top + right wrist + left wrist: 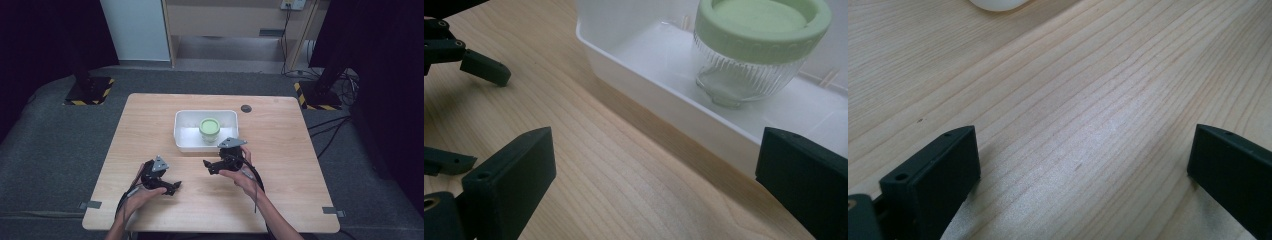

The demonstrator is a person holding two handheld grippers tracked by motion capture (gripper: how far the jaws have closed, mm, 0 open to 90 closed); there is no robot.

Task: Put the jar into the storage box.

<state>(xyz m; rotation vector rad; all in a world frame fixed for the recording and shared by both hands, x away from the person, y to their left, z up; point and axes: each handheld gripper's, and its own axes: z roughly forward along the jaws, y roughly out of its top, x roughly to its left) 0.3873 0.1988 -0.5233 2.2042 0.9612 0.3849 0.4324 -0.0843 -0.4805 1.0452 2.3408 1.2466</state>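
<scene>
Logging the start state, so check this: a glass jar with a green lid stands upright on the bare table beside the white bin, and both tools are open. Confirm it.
One thing is wrong: the glass jar with its green lid stands upright inside the white bin, not on the table beside it. The right gripper view shows it on the bin's floor. The left tool and the right tool are indeed open.
</scene>
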